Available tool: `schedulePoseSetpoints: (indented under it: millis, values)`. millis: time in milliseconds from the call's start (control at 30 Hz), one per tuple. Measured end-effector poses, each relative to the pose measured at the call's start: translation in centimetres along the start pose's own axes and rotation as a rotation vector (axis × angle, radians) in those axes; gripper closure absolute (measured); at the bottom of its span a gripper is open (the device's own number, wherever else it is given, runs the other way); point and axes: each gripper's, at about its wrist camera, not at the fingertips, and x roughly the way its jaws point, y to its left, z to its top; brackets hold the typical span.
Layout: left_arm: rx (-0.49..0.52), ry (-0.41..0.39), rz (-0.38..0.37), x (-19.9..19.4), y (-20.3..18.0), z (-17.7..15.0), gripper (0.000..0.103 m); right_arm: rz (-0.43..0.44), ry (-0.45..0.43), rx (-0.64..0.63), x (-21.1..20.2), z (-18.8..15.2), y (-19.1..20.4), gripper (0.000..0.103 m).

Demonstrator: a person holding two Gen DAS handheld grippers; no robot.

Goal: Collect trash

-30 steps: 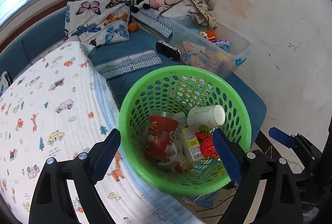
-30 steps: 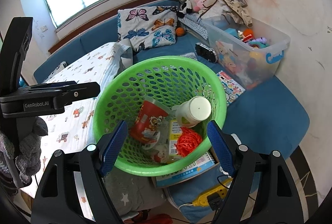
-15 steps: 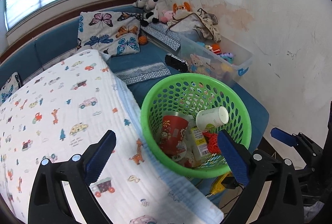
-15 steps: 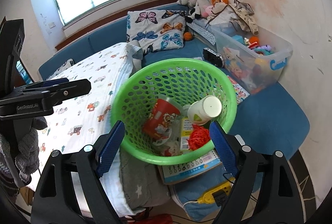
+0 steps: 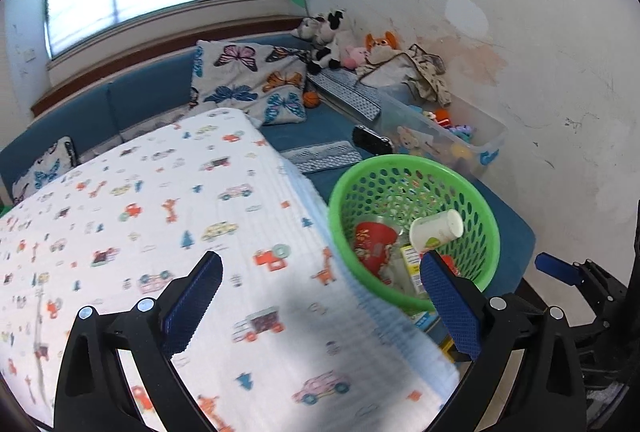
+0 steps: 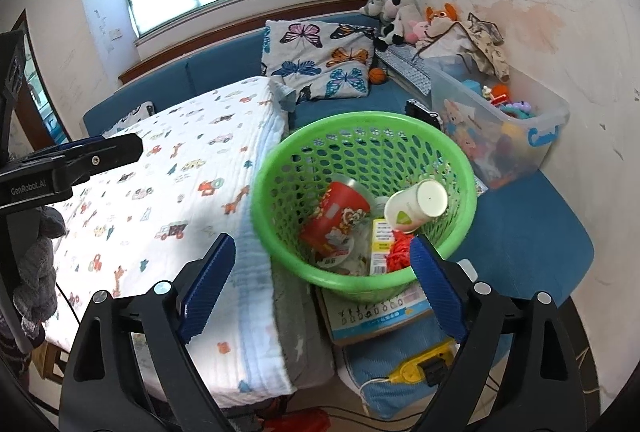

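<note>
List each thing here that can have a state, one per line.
green basket: upright, holding trash.
red cup: on its side inside the basket.
white cup: tipped over inside the basket.
clear toy bin: uncovered, toys inside.
left tongs: open, empty.
right tongs: just been opening, nothing between them.

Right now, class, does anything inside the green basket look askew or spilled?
Nothing has spilled. In the green basket, the red cup and the white cup lie tipped on their sides among wrappers, as dropped trash would. Nothing else stands out.
</note>
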Motion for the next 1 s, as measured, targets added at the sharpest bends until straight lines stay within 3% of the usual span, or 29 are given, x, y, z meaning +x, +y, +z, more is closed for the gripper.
schedulePoseSetpoints:
  millis: [633, 1000]
  values:
    - [-0.015, -0.115, 0.074, -7.8, 4.7, -5.1, 0.007, 0.016, -0.033, -0.029, -2.8, -1.3, 5.2, 0.012]
    - [-0.062, -0.175, 0.177, -9.7, 7.2, -7.6, 0.007, -0.003, -0.058, -0.089, -3.3, -2.1, 8.0, 0.009]
